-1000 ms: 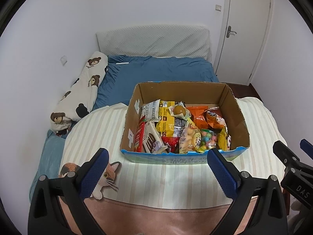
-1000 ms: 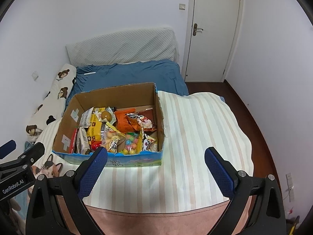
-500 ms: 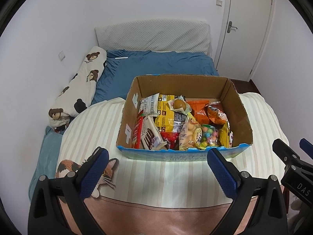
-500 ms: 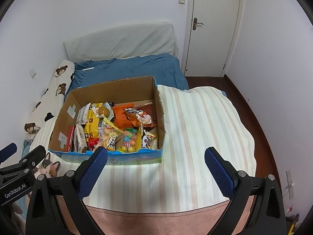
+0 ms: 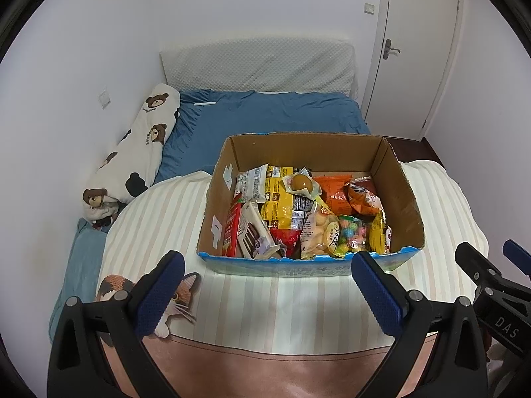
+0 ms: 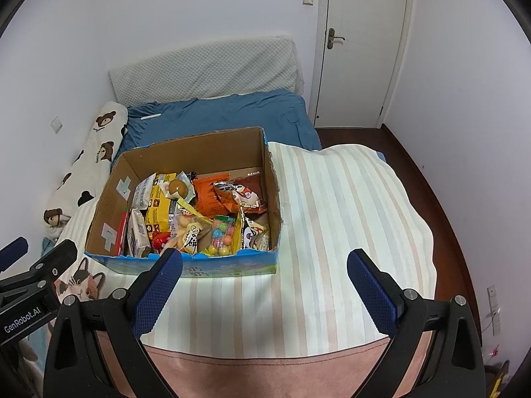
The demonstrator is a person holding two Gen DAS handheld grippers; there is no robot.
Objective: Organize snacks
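An open cardboard box [image 5: 403,195] [image 6: 106,205] with a blue printed front sits on a striped blanket on the bed. It is full of mixed snack packets: yellow bags [image 5: 280,205], an orange bag [image 5: 332,190], a red packet [image 5: 232,225], a bag of coloured candies [image 5: 353,233] [image 6: 220,233]. My left gripper [image 5: 267,293] is open, hovering just in front of the box with nothing between its fingers. My right gripper [image 6: 265,290] is also open and holds nothing, in front of the box's right corner.
The striped blanket [image 6: 348,215] spreads wide to the right of the box. A bear-print pillow [image 5: 132,156] lies along the left wall and a blue sheet [image 5: 265,116] behind the box. A white door [image 6: 361,43] and dark floor [image 6: 441,199] are at right.
Both grippers have moved forward toward the box, which now appears larger and nearer. Both stay open.
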